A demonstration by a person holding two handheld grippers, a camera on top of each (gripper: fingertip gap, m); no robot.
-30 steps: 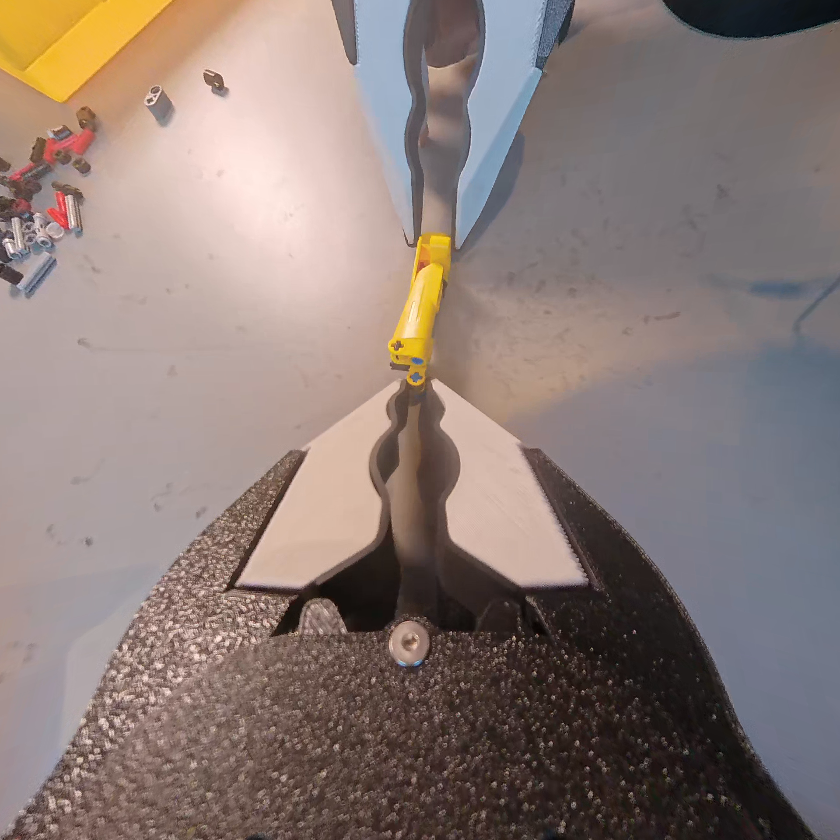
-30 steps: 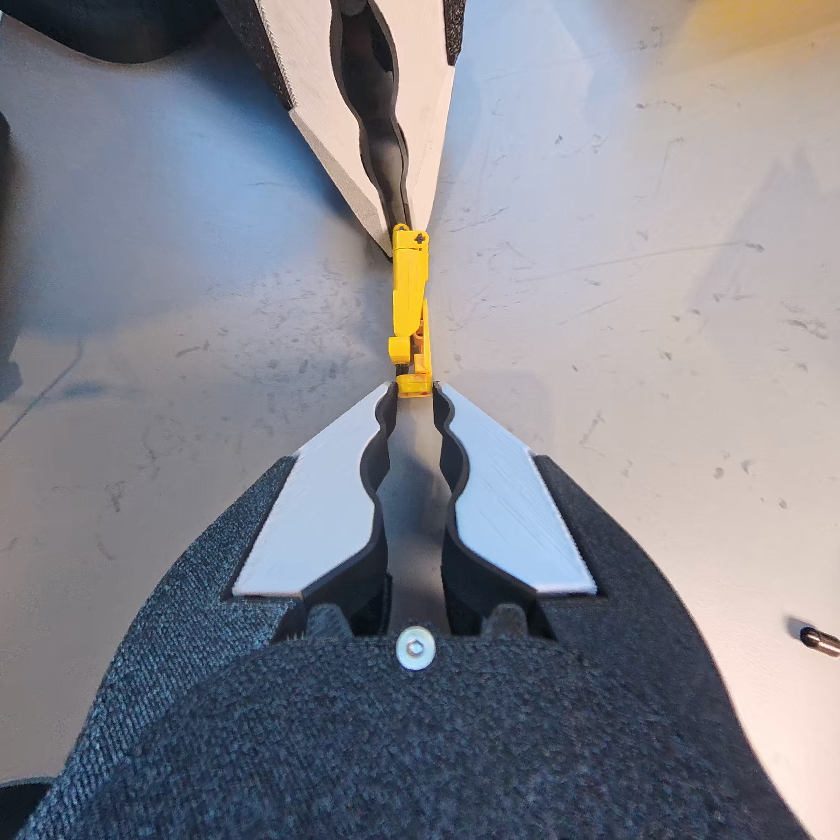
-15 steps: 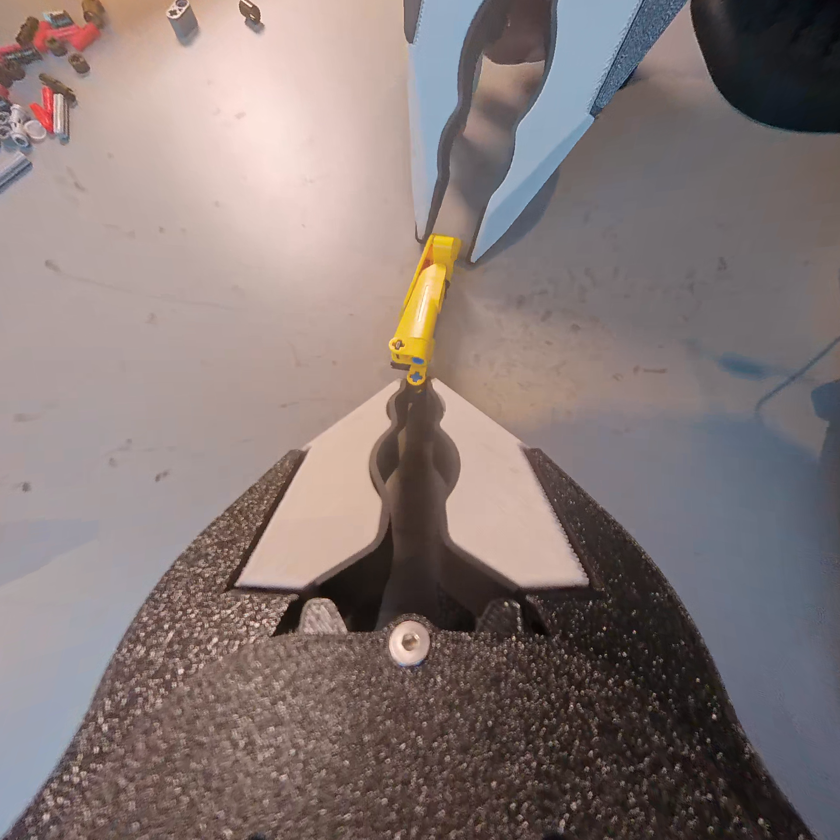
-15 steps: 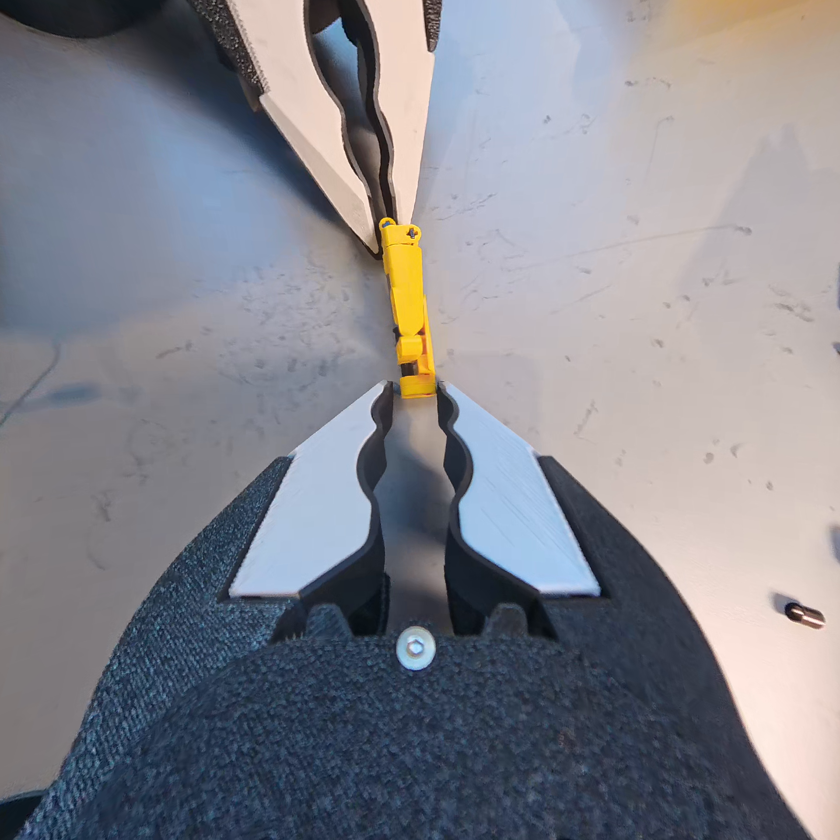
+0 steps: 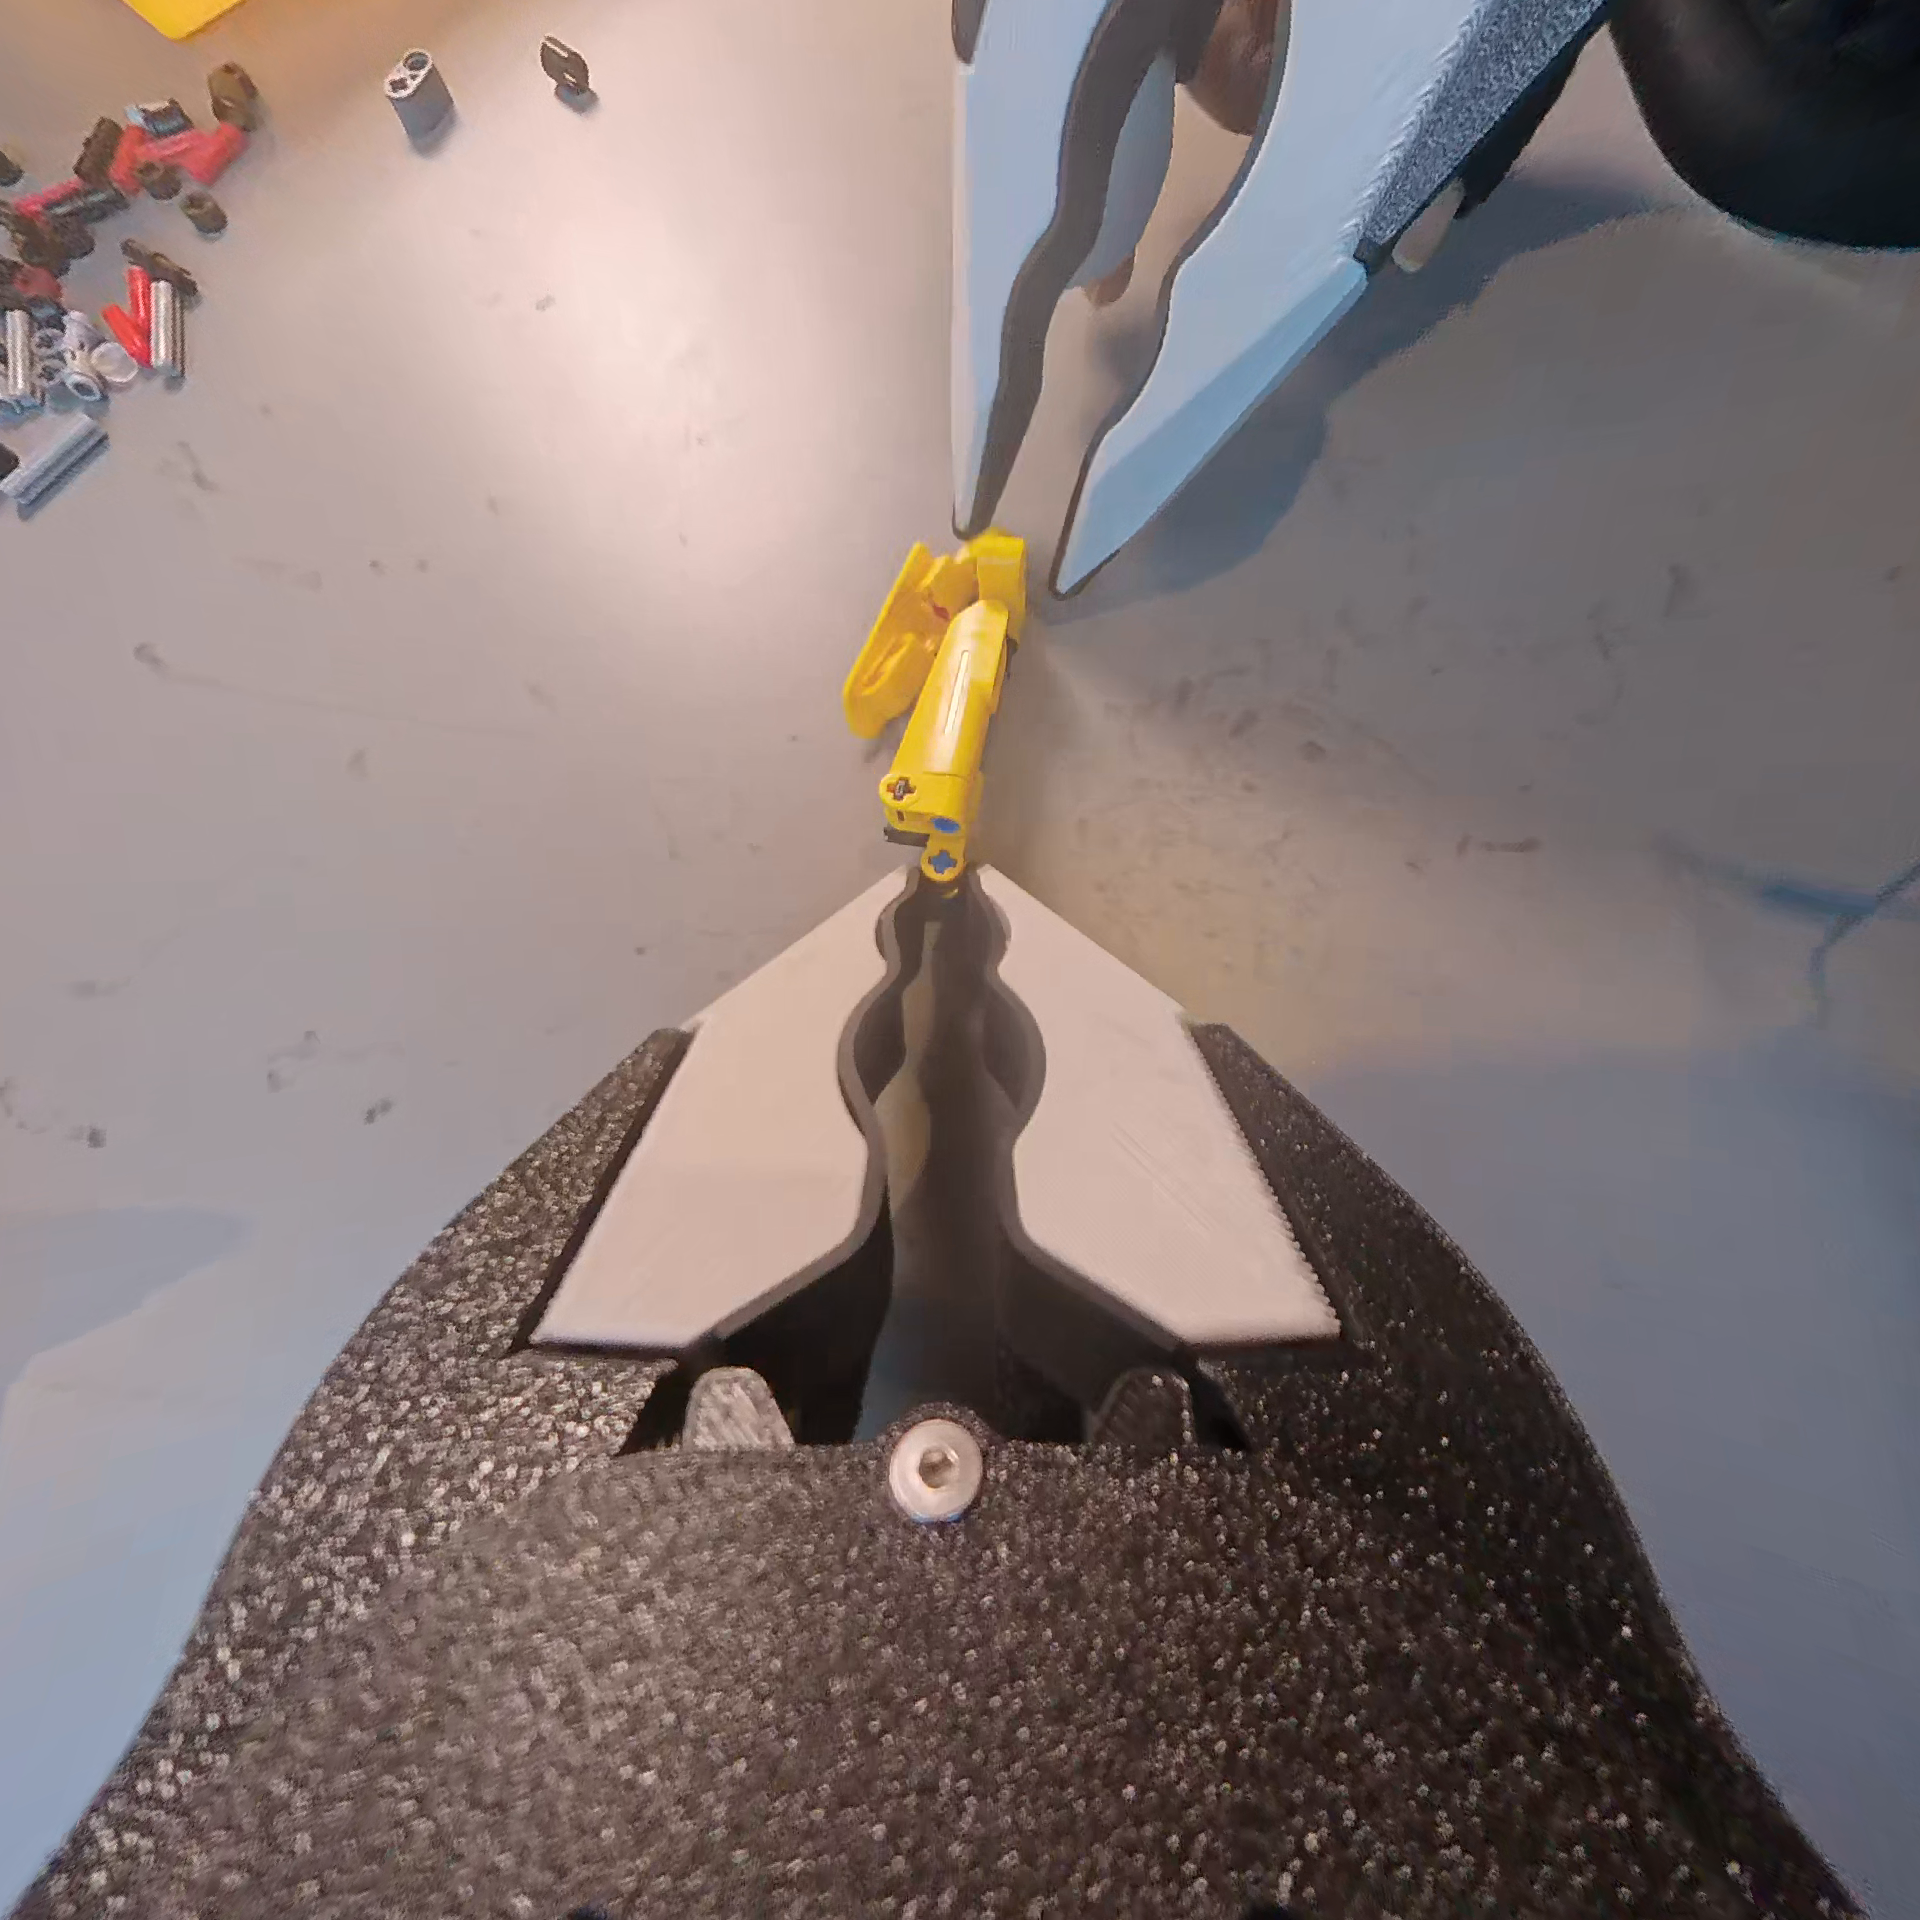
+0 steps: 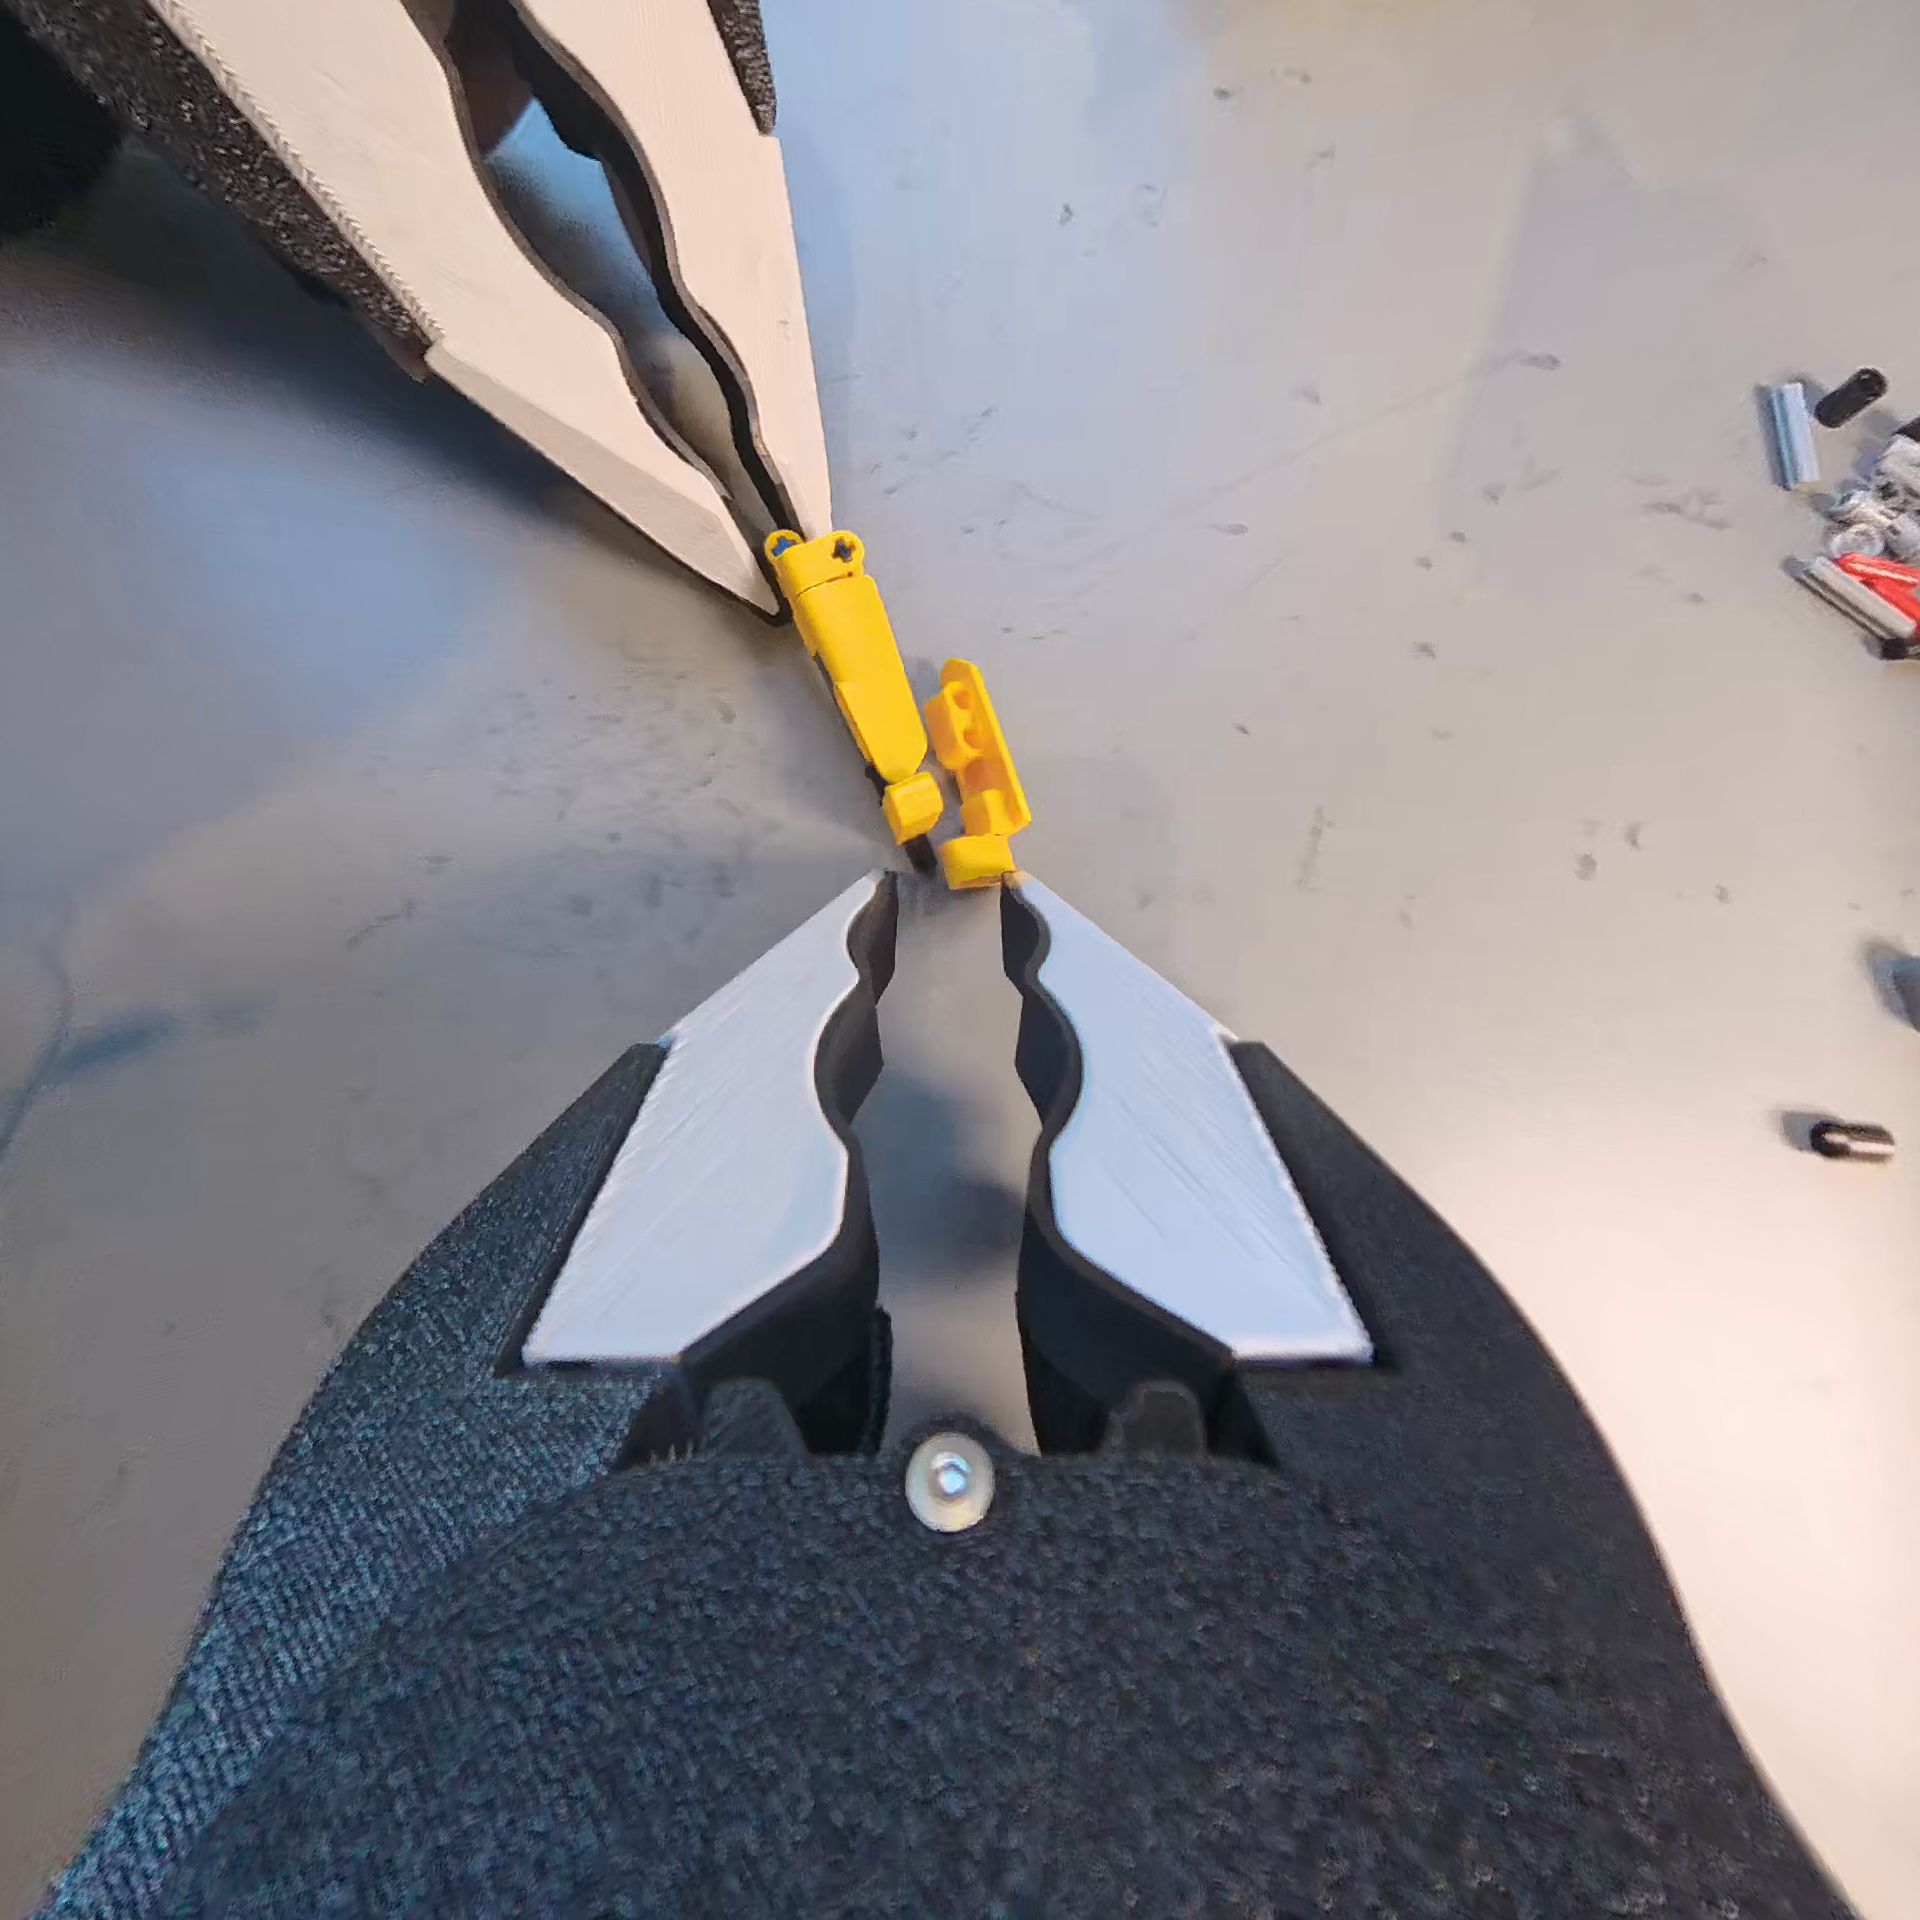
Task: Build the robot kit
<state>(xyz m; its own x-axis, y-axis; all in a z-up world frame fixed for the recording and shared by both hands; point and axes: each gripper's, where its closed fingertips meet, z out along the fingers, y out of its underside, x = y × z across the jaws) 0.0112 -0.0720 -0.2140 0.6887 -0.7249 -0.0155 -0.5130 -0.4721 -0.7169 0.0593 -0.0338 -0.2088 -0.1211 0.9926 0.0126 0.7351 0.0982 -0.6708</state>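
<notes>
Pinching a yellow brick assembly (image 5: 940,727), the left gripper (image 5: 943,883) (right gripper (image 6: 948,883) parted).

The left gripper (image 5: 940,883) fills the lower centre of its view, jaws nearly closed at the tips. The right gripper (image 6: 948,878), lower centre of its own view, has jaws parted; the two grippers point tip to tip.
</notes>
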